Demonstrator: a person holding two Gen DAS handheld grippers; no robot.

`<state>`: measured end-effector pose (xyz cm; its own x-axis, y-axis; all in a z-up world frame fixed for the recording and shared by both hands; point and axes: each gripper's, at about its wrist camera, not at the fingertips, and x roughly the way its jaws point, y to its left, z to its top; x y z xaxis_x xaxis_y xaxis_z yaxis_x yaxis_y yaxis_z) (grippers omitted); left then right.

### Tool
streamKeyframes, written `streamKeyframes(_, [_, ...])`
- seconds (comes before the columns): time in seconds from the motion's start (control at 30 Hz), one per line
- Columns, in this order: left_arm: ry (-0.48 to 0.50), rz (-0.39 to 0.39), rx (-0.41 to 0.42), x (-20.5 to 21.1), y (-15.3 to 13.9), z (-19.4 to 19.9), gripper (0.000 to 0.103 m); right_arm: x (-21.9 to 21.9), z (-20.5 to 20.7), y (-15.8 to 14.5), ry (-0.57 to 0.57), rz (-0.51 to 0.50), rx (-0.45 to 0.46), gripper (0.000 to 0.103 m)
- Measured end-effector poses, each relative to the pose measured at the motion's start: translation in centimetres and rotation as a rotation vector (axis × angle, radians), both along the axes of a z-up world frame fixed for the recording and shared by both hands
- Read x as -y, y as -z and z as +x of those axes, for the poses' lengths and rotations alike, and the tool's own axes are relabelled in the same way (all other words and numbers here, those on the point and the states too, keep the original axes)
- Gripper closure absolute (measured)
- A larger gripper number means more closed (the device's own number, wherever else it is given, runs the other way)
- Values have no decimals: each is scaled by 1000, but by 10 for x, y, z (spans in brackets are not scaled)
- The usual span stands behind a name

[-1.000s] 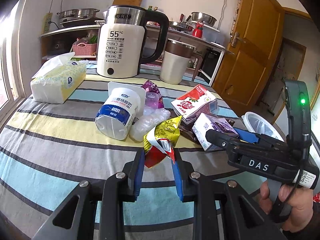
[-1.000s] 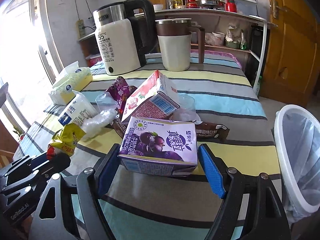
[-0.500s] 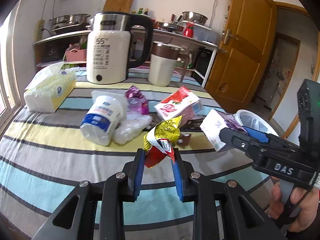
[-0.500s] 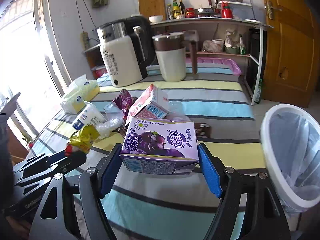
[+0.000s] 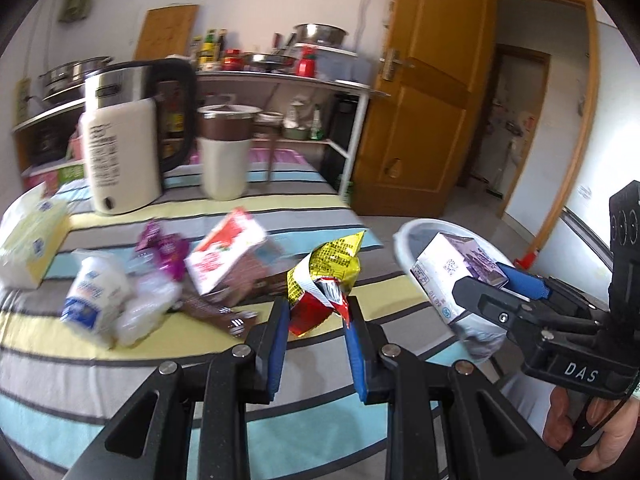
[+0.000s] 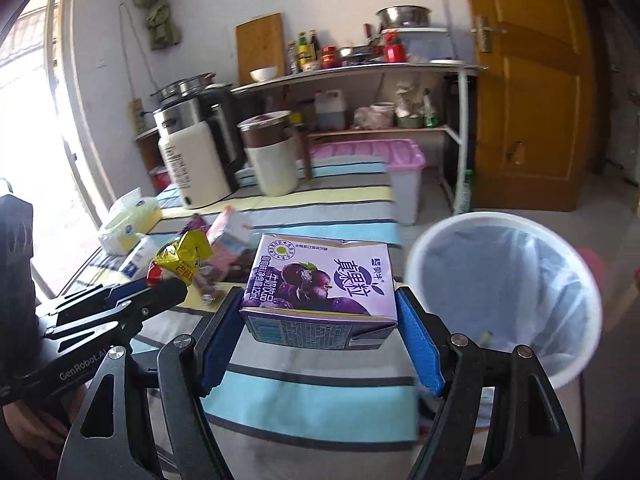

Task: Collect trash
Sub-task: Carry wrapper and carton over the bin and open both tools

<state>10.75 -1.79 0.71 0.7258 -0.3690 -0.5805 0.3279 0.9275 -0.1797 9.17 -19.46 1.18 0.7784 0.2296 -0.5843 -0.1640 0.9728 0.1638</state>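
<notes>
In your left wrist view, your left gripper (image 5: 316, 316) is clamped on the crumpled yellow-and-red wrapper (image 5: 325, 280), lifted clear of the striped table (image 5: 120, 384). The white bin (image 5: 404, 236) lies ahead and to the right, past the table's edge, and your right gripper (image 5: 480, 292) sits between you and it with the purple carton (image 5: 452, 270) already over the rim. More trash, including the red carton (image 5: 228, 252), lies on the cloth at left.

In your right wrist view, your right gripper (image 6: 320, 320) squeezes the purple carton (image 6: 320, 280) across its long axis. The bin (image 6: 500, 296) opens just right of the fingers, nothing between; this hand is nearer, so I'd drop the carton first.
</notes>
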Motion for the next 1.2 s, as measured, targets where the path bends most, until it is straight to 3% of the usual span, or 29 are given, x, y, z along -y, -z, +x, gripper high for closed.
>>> streamKeyframes(0.67, [295,20,-46,137,8,41,75,125,-10,9,269,0,-22,28])
streamKeyframes(1.03, [349,30,-109,177,31,72,74,155,-1,29,307,-7,-70,28])
streamKeyframes(1.2, [350,17,-112,178,35,76,69,159,7,36,314,-7,-86,28])
